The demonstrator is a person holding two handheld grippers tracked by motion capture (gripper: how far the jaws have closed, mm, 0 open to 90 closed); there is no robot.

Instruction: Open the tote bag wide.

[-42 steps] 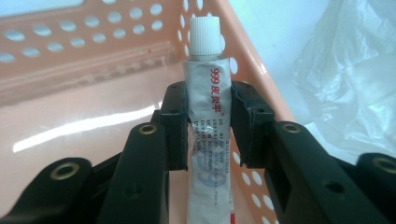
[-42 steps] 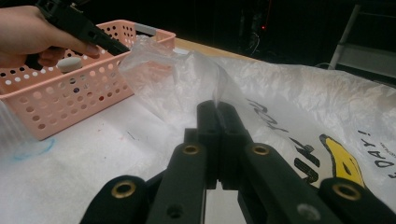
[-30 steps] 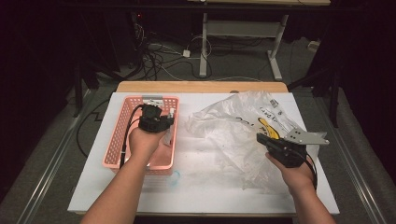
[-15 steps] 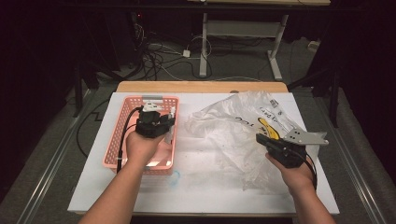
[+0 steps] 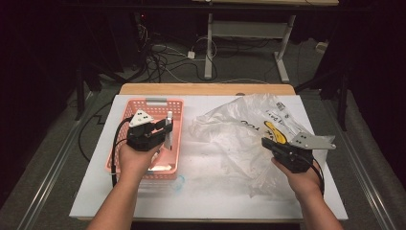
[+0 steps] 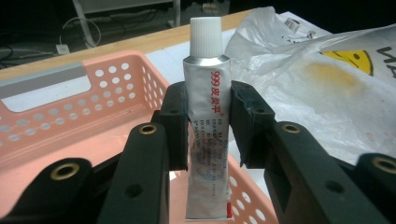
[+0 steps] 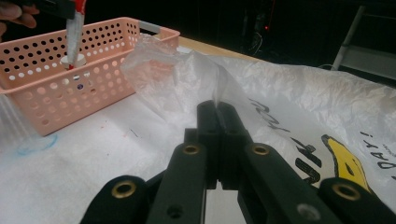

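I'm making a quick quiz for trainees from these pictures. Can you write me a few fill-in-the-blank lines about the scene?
1. The left gripper holds a tube with a ____ cap.
2. The basket is ____ in colour.
3. The right gripper pinches the plastic ____, fingers shut.

Missing words: white; pink; bag

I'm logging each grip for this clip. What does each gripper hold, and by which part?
The left gripper clamps the ointment tube around its upper body, below the cap. The right gripper pinches a fold of the plastic bag.
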